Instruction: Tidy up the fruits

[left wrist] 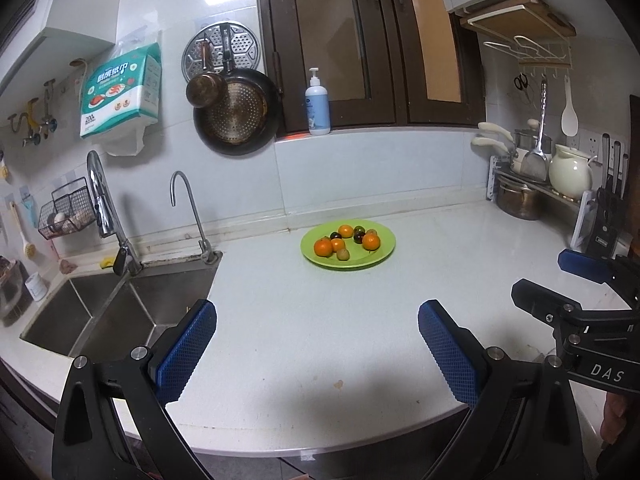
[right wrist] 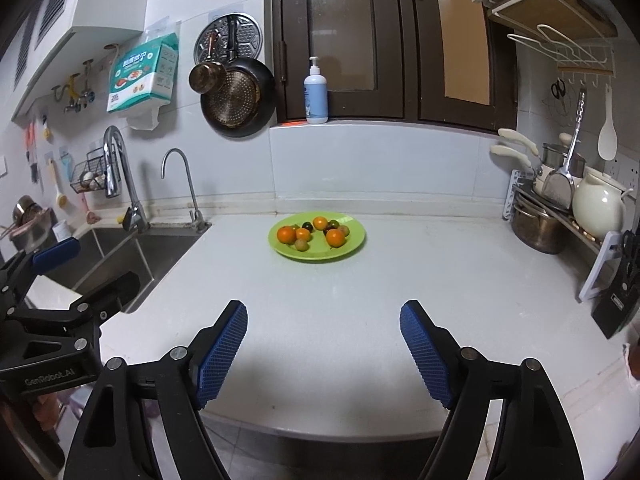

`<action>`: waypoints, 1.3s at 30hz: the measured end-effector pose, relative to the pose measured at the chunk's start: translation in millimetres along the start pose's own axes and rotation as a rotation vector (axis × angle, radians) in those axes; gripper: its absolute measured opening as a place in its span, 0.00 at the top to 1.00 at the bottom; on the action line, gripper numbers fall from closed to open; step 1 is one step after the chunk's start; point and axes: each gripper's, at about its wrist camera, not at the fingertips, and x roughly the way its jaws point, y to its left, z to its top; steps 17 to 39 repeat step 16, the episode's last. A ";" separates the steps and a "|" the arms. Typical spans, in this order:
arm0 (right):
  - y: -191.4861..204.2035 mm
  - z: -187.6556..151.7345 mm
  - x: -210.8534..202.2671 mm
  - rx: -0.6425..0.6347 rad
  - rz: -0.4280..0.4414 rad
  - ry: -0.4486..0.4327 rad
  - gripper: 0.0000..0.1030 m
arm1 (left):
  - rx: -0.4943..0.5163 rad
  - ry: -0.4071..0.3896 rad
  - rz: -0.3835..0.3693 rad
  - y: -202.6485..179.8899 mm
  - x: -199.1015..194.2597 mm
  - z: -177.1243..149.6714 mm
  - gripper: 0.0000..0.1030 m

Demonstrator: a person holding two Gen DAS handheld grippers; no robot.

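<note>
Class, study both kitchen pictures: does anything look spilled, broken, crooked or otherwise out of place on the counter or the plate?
Nothing stands out. The green plate sits flat on the counter, and all the fruit, oranges included, lies inside its rim. Only a few small brownish specks mark the counter near its front edge.

One green plate (left wrist: pixel 384 254) is seen on the counter. On it, four oranges (left wrist: pixel 323 247) are counted, along with two dark round fruits (left wrist: pixel 359 236) and two small greenish-brown fruits (left wrist: pixel 343 255); a third dark one may be hidden behind. Two taps (left wrist: pixel 105 204) are counted at the one double sink (left wrist: pixel 100 316). One soap bottle (left wrist: pixel 318 106) is seen on the sill, and two pans (left wrist: pixel 236 114) are hung on the wall.
</note>
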 end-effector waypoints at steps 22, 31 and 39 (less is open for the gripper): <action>2.4 -5.4 -4.9 -0.008 0.017 0.004 0.23 | -0.018 -0.007 0.029 2.9 -11.7 -5.4 0.00; 2.4 -5.4 -4.9 -0.008 0.017 0.004 0.23 | -0.018 -0.007 0.029 2.9 -11.7 -5.4 0.00; 2.4 -5.4 -4.9 -0.008 0.017 0.004 0.23 | -0.018 -0.007 0.029 2.9 -11.7 -5.4 0.00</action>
